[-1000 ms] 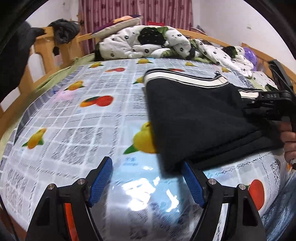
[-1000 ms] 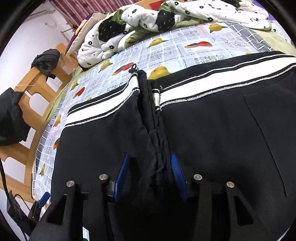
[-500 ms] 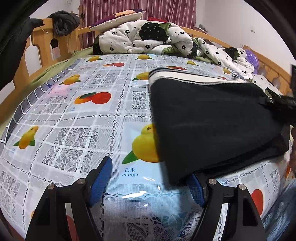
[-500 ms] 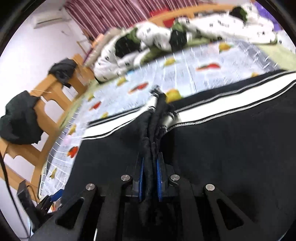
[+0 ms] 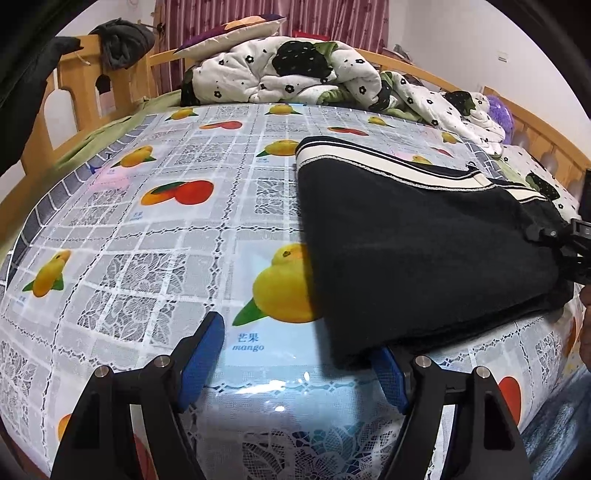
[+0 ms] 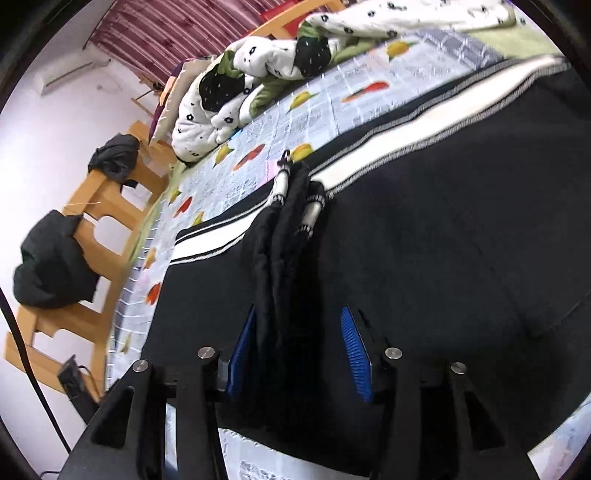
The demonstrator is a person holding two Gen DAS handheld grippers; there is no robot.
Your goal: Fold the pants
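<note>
Black pants (image 5: 424,251) with a white-striped waistband (image 5: 369,162) lie folded on the fruit-print cloth (image 5: 147,236). My left gripper (image 5: 295,363) stands open at the pants' near corner, and that corner overlaps its right pad (image 5: 388,373). In the right wrist view the pants (image 6: 461,258) fill the frame. A pinched-up ridge of black fabric (image 6: 280,258) with two drawstring tips (image 6: 280,184) rises between the jaws of my right gripper (image 6: 299,350). Those jaws are opening, and the pads stand clear of the ridge.
A crumpled flower-print quilt (image 5: 295,74) and a pillow (image 5: 229,33) lie at the far end of the bed. A wooden bed rail (image 5: 81,88) with dark clothes (image 5: 122,40) draped on it runs along the left. A hand shows at the right edge (image 5: 585,332).
Half a second ago the right gripper was shut on the fabric ridge; now its jaws stand apart again, and it has rolled and shifted sideways. The left gripper has hardly moved.
</note>
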